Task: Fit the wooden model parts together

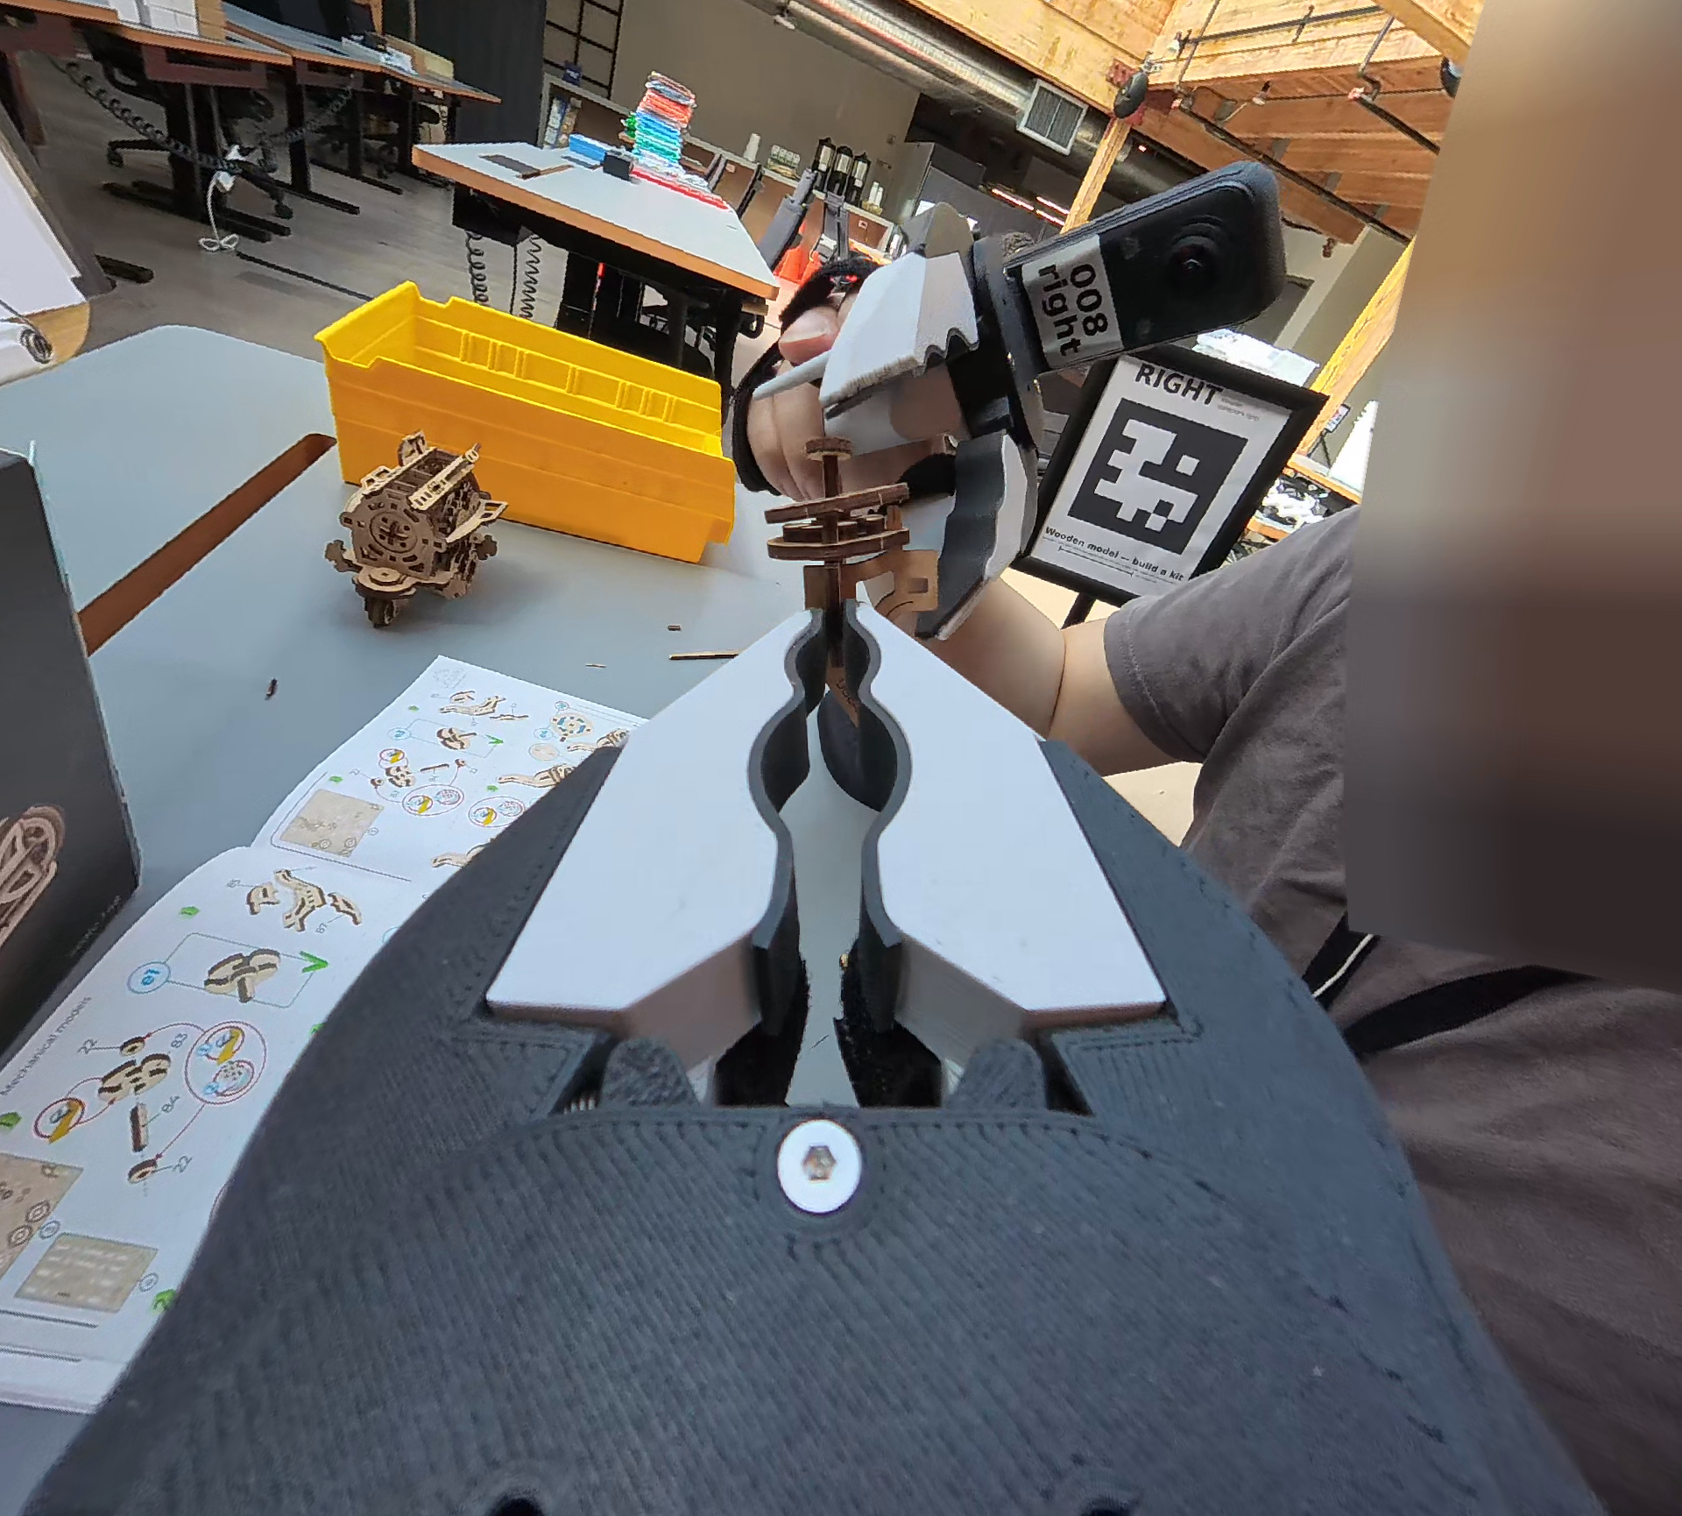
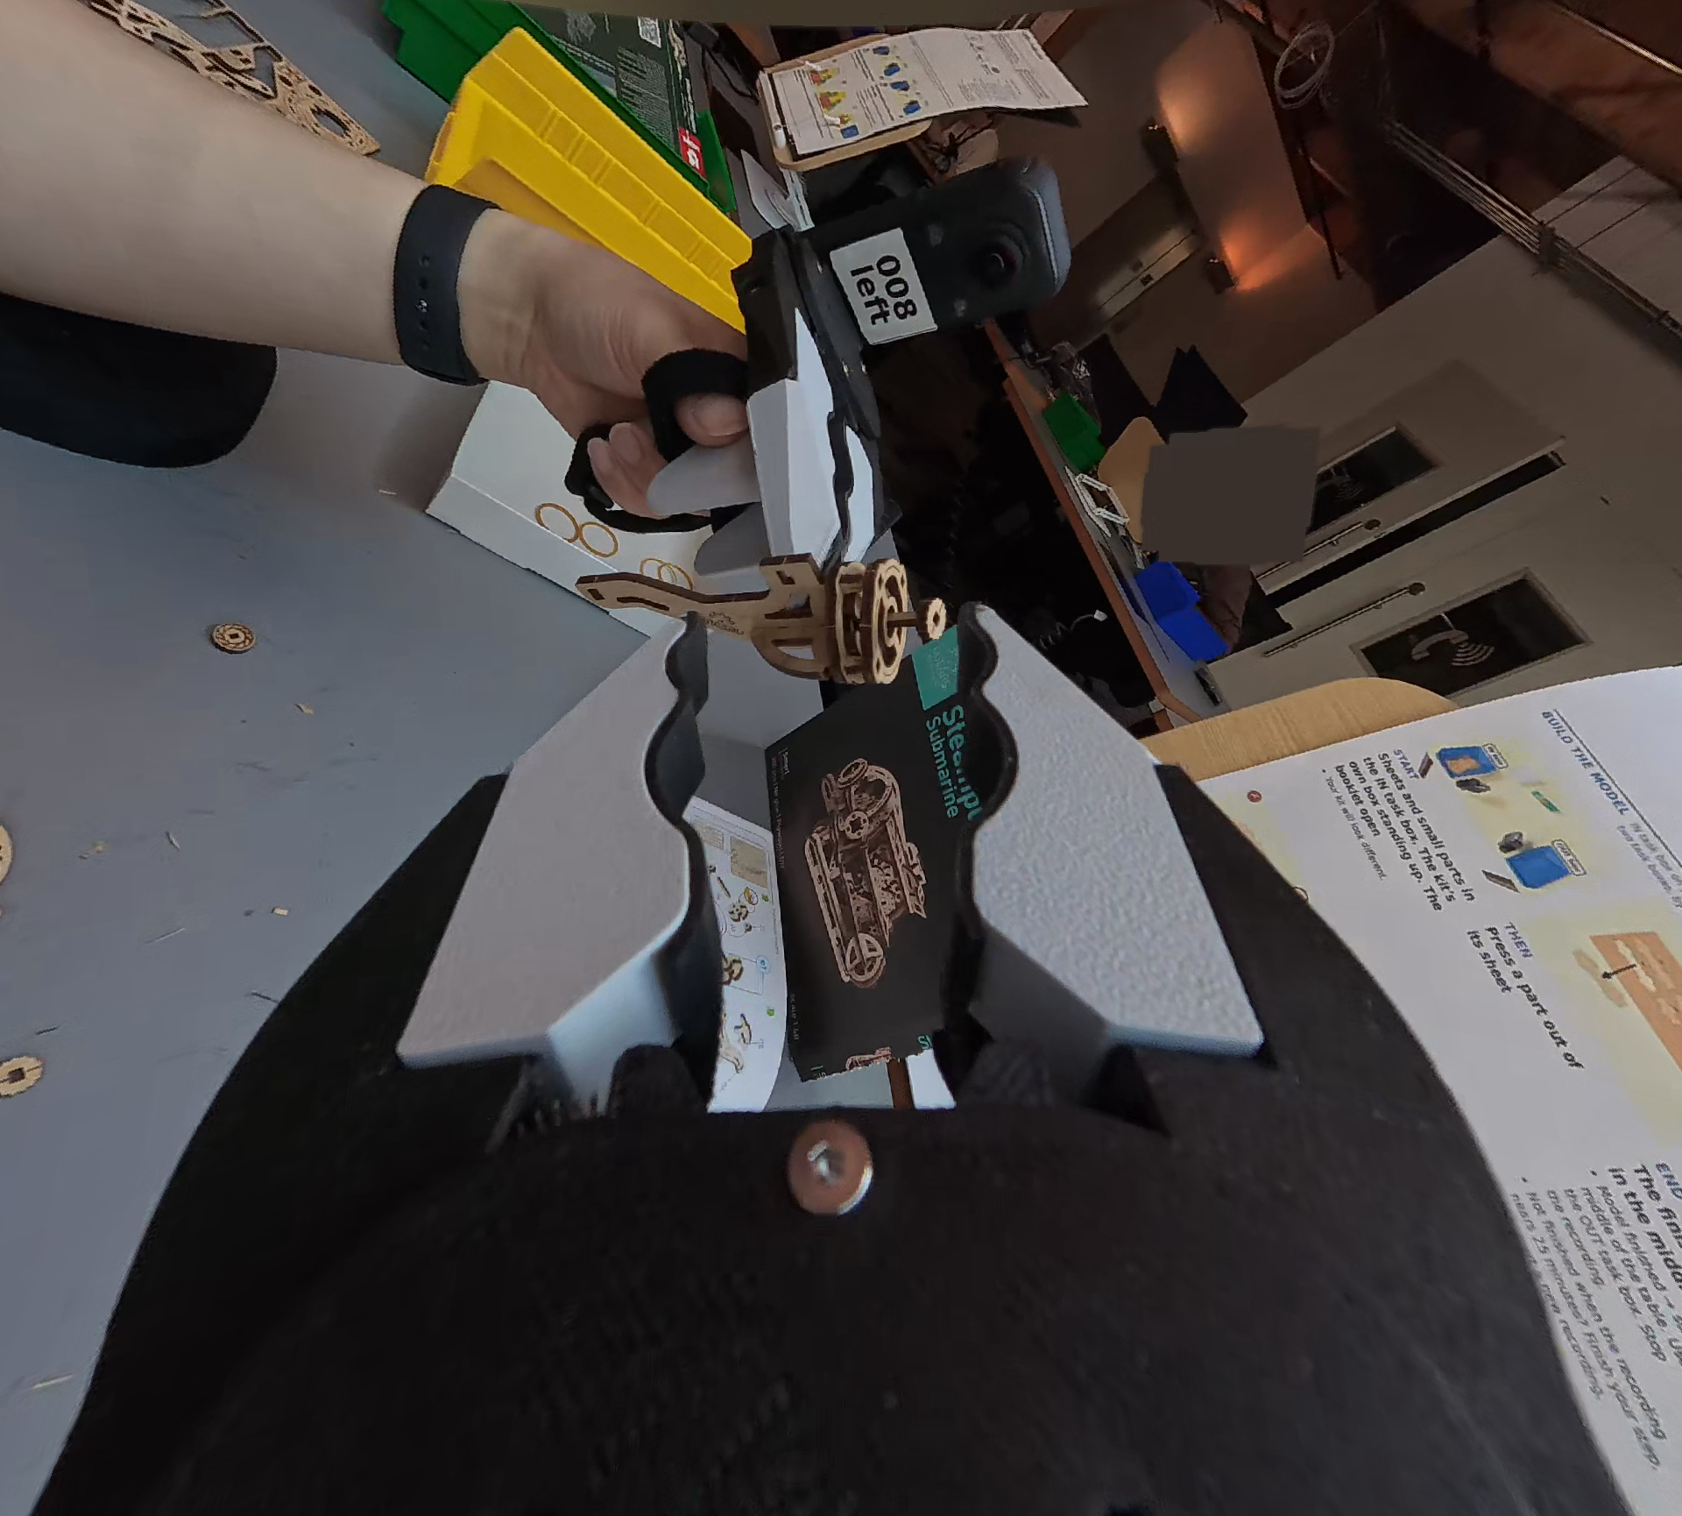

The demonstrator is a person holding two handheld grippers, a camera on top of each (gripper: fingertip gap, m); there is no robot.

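The wooden sub-assembly (image 1: 835, 525), a small stack of toothed discs on a thin axle fixed to a flat curved bracket, is held up in the air above the grey table (image 1: 209, 416), between the two tools. The left tongs (image 1: 833, 618) are pressed together on the bracket's lower edge, pinching it right at their tips, so that the axle points upward in the left wrist view. In the right wrist view the same piece (image 2: 819, 618) lies sideways, just past the tips of the right tongs (image 2: 830, 627), which stand spread wide with nothing between them (the dark kit box (image 2: 865, 862) shows through the gap).

In the left wrist view the right tongs (image 1: 910, 471) sit just beside the discs, and a bare fingertip of the right hand (image 1: 792, 434) touches the axle near its top cap.

Farther off on the table, a larger built wooden model (image 1: 414, 530) rests to the left, near a yellow bin (image 1: 537, 416). An open instruction booklet (image 1: 300, 899) lies flat below the model. Small loose wooden discs (image 2: 233, 636) and chips are scattered on the table, and a punched-out plywood sheet (image 2: 173, 16) lies behind the left forearm.
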